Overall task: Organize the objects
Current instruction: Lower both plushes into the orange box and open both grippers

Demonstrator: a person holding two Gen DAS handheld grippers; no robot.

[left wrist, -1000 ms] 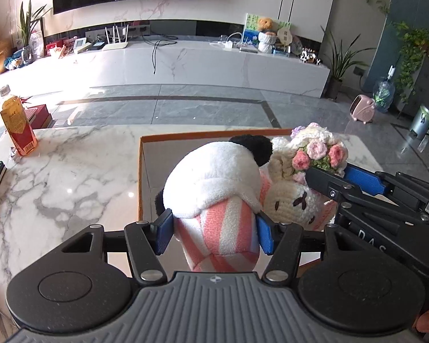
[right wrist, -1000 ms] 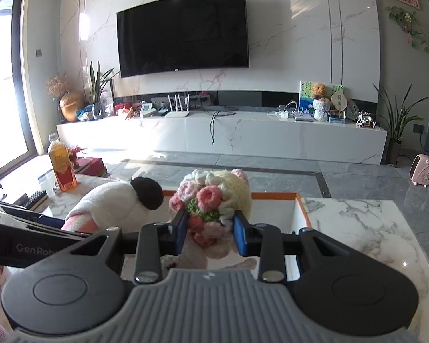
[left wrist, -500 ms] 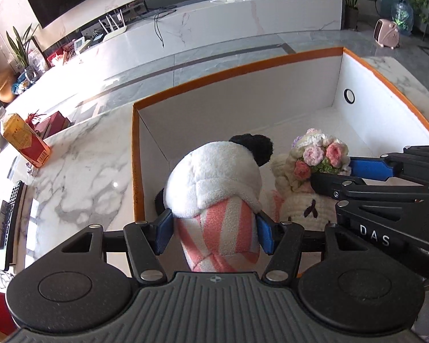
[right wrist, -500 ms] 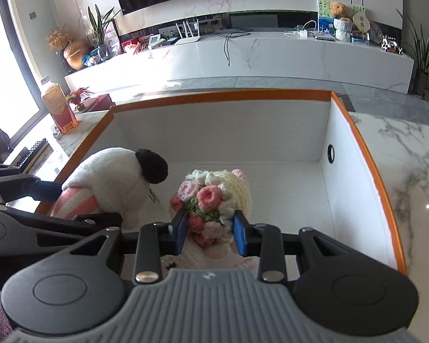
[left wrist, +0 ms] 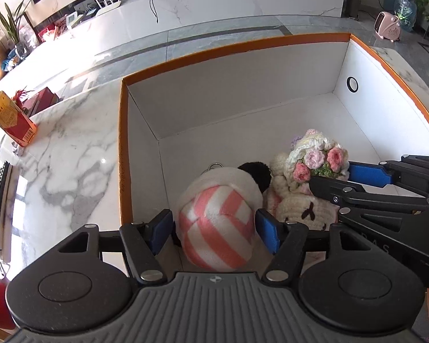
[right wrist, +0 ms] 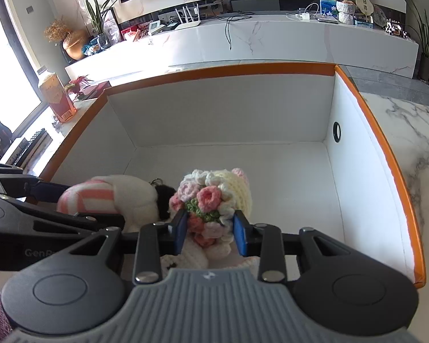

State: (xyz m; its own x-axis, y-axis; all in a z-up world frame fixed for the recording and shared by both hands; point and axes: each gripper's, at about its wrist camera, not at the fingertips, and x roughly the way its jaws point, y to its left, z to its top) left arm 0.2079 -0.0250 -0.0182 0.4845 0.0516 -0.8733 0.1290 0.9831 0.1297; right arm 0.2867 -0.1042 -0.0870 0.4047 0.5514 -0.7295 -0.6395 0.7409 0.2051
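Note:
My left gripper (left wrist: 214, 233) is shut on a plush toy with a pink-and-white striped body and a black ear (left wrist: 218, 228), held low inside the white box with an orange rim (left wrist: 228, 50). My right gripper (right wrist: 210, 233) is shut on a cream crocheted doll with a bunch of pink flowers (right wrist: 211, 200), right beside the plush. In the left wrist view the doll (left wrist: 314, 168) sits to the right of the plush, with the right gripper's fingers (left wrist: 366, 171) around it. The plush also shows in the right wrist view (right wrist: 111, 194).
The box stands on a marble table (left wrist: 65, 154). A drink bottle with a red label (left wrist: 11, 120) stands at the table's far left, also in the right wrist view (right wrist: 55, 97). A round hole (right wrist: 336, 132) is in the box's right wall.
Both grippers have tipped forward and gone down into the box with their toys, from above the rim to near the box floor.

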